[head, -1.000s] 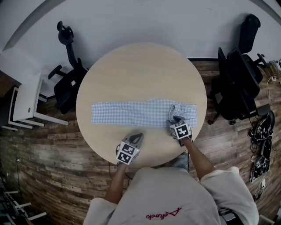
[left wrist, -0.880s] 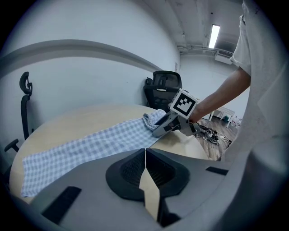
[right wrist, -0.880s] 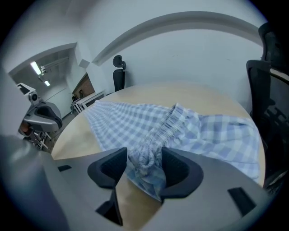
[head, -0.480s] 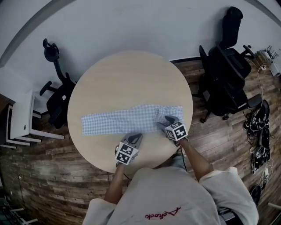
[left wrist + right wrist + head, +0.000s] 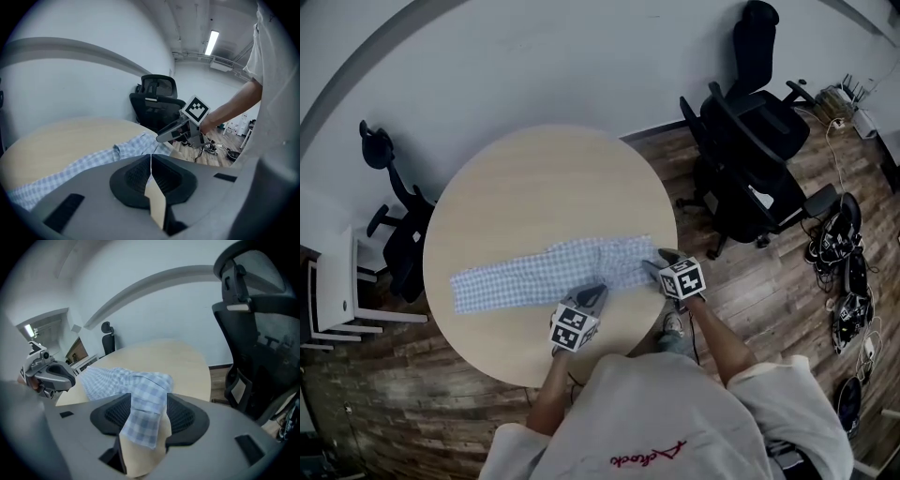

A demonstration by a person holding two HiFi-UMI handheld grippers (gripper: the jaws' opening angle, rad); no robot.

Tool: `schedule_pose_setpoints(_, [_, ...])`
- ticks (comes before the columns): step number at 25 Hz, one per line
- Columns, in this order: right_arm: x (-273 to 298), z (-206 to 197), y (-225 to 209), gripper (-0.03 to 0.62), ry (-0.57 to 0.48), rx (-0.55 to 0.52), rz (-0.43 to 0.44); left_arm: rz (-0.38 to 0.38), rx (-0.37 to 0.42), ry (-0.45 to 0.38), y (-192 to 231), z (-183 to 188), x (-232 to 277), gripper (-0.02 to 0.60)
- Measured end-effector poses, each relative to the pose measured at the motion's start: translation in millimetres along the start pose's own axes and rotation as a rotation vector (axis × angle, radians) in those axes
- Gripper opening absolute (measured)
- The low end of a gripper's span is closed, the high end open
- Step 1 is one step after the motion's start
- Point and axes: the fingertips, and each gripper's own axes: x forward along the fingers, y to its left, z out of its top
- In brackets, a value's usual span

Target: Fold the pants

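Blue-and-white checked pants (image 5: 546,273) lie stretched across the round wooden table (image 5: 534,178), with the waist end at the right. My right gripper (image 5: 660,263) is at that waist end by the table's near right edge. Its jaws have opened wider within the last second, and a fold of the pants (image 5: 140,404) lies loose between them. My left gripper (image 5: 594,292) is shut and empty, its tips at the near edge of the pants (image 5: 93,161) around the middle. The left gripper view shows the shut tips (image 5: 151,159) and the right gripper (image 5: 180,131) beyond them.
Black office chairs (image 5: 750,150) stand right of the table and another chair (image 5: 389,220) at its left. A white side table (image 5: 333,286) is at the far left. Cables and gear (image 5: 839,272) lie on the wooden floor at the right.
The raised flap at the waist end has dropped as the right jaws opened. The left gripper has come up to the pants' near edge. The head view has swung right.
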Motion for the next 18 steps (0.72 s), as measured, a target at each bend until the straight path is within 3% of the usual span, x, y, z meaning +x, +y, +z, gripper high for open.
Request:
schedule_pose_setpoints(5, [10.4, -24.5, -16.2, 0.244, 0.049, 0.109, 0.034, 0.022, -0.004, 0.017, -4.4, 8.5, 9.1, 0.035])
schedule_pose_setpoints(13, [25.6, -27.8, -13.6, 0.089, 0.131, 0.139, 0.095, 0.104, -0.043, 0.051, 8.1, 3.4, 2.0, 0.035])
schedule_pose_setpoints(18, [20.4, -22.1, -23.1, 0.071, 0.106, 0.179, 0.135, 0.096, -0.035, 0.056, -1.1, 13.7, 19.3, 0.035])
